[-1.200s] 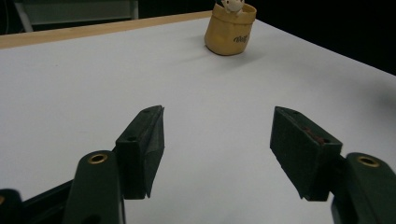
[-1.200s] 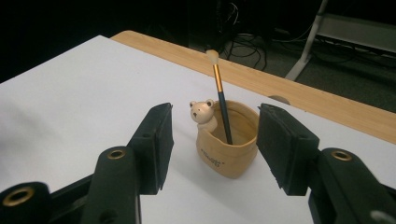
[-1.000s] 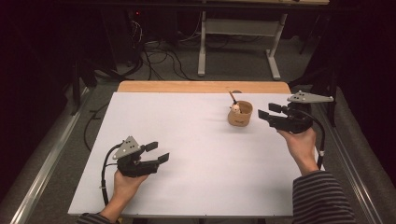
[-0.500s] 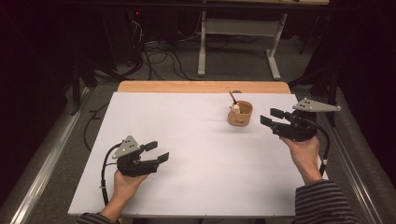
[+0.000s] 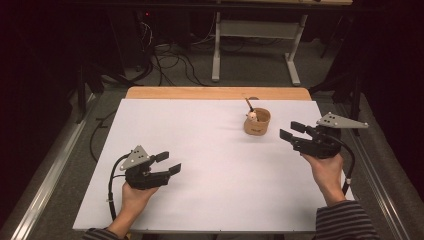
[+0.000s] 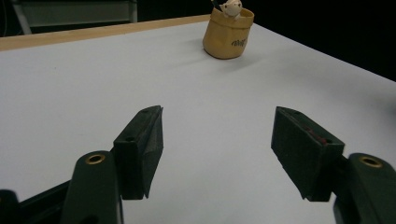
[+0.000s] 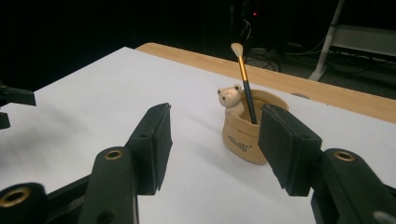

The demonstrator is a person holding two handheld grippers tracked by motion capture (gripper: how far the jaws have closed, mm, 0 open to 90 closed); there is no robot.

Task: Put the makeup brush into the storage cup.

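A small tan cup stands on the white table at the far right, holding a bear figure and a thin brush with a pale tip. My right gripper is open and held in a hand just right of the cup, jaws pointing at it and apart from it. In the right gripper view the cup sits beyond the spread jaws of that gripper. My left gripper is open and empty near the front left. The cup is far ahead of its jaws.
A wooden strip runs along the table's far edge. Beyond it are floor cables and a grey desk frame. A metal rail lines the left side. Wide bare white surface lies between the two grippers.
The right gripper has drifted a little toward the near edge, staying open and aimed at the cup. The left gripper has hardly moved.
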